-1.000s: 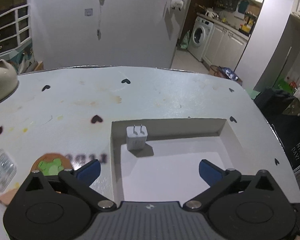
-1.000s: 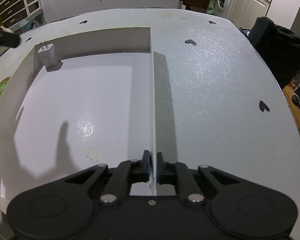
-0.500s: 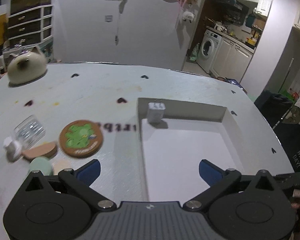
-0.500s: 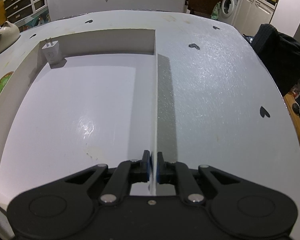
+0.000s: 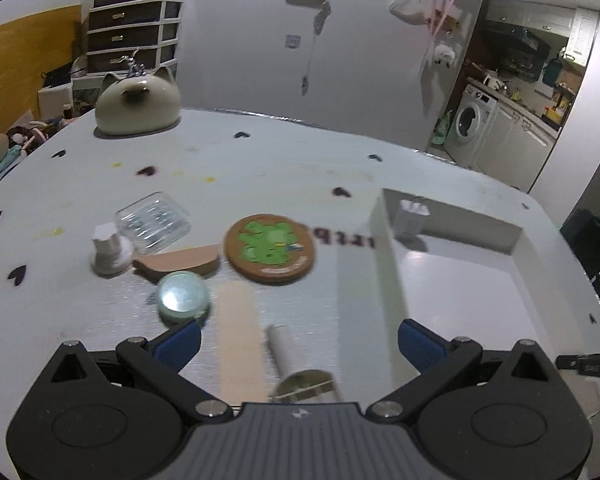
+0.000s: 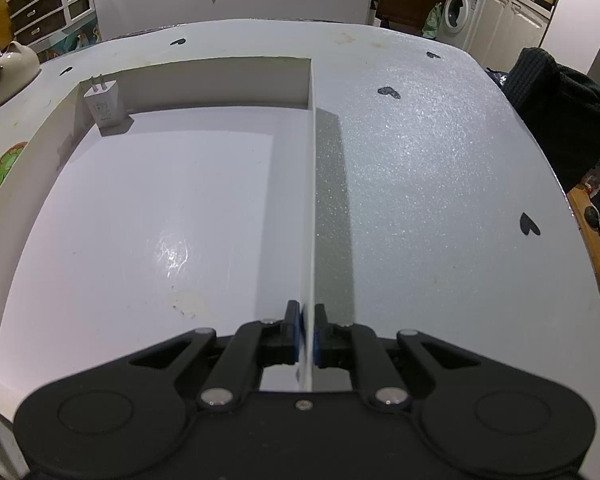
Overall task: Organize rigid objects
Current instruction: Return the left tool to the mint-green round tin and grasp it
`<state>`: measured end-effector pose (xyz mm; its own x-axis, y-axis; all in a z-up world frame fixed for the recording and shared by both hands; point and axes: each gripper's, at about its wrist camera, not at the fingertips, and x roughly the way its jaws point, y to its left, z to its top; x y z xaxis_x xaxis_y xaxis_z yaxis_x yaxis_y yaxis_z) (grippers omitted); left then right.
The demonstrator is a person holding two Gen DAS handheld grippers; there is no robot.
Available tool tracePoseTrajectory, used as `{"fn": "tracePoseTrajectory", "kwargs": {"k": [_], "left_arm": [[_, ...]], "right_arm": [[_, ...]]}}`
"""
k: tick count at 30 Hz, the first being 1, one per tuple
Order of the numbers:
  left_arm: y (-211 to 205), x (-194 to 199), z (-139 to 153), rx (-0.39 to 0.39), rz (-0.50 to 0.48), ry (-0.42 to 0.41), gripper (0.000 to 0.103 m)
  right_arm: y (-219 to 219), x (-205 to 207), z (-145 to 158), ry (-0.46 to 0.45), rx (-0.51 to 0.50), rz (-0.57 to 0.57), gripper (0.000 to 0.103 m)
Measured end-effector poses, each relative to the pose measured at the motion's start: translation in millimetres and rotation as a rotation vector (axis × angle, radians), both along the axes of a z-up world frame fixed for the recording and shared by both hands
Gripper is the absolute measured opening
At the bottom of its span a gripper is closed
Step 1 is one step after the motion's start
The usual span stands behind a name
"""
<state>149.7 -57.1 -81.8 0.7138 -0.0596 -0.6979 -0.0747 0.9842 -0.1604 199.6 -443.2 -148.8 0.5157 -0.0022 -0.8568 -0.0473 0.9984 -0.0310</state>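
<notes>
Left wrist view: the left tool (image 5: 298, 338) hovers with its blue pads spread wide and nothing between them. Below it, on the white surface (image 5: 280, 168) dotted with small dark hearts, lies a loose cluster of things: a round cork coaster (image 5: 270, 248) with a green print, a half-round wooden piece (image 5: 180, 264) just beside it, a pale green glass disc (image 5: 183, 297), a clear plastic case (image 5: 153, 222), a small white peg-like piece (image 5: 109, 249), a flat pale stick (image 5: 238, 340) and a white cylinder (image 5: 286, 346) close to the tool. To the right stands a shallow white tray (image 5: 384, 240), with a white charger plug (image 5: 410, 219) upright in its far left corner. A cat-shaped ceramic pot (image 5: 138, 106) sits at the far edge. The picture is somewhat blurred.

Right wrist view: the right tool (image 6: 307, 330) is pressed together on the thin right wall of the tray (image 6: 311, 184), one pad on each side. The charger plug (image 6: 103, 105) stands in the far left corner, prongs up. The coaster (image 6: 2, 172) shows at the left edge, outside the tray.
</notes>
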Motion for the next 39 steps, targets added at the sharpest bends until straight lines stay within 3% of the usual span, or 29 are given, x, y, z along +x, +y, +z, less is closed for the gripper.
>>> {"fn": "tracePoseTrajectory", "kwargs": {"k": [11,23,30,39], "left_arm": [[44,22,-17,0.064,-0.007,0.017,0.101],[89,48,-45,0.096,-0.032,0.099,0.067],[90,51,-62,0.099,-0.091,0.133,0.066],[81,59,-68,0.163,-0.117,0.094,0.066]], "right_arm": [[-3,5,0,0.027,0.013,-0.001,0.006],[-1,10,0,0.05,0.007,-0.009,0.007],[1,9,0,0.048,-0.004,-0.025,0.008],[3,10,0,0.051,-0.008,-0.037,0.008]]}}
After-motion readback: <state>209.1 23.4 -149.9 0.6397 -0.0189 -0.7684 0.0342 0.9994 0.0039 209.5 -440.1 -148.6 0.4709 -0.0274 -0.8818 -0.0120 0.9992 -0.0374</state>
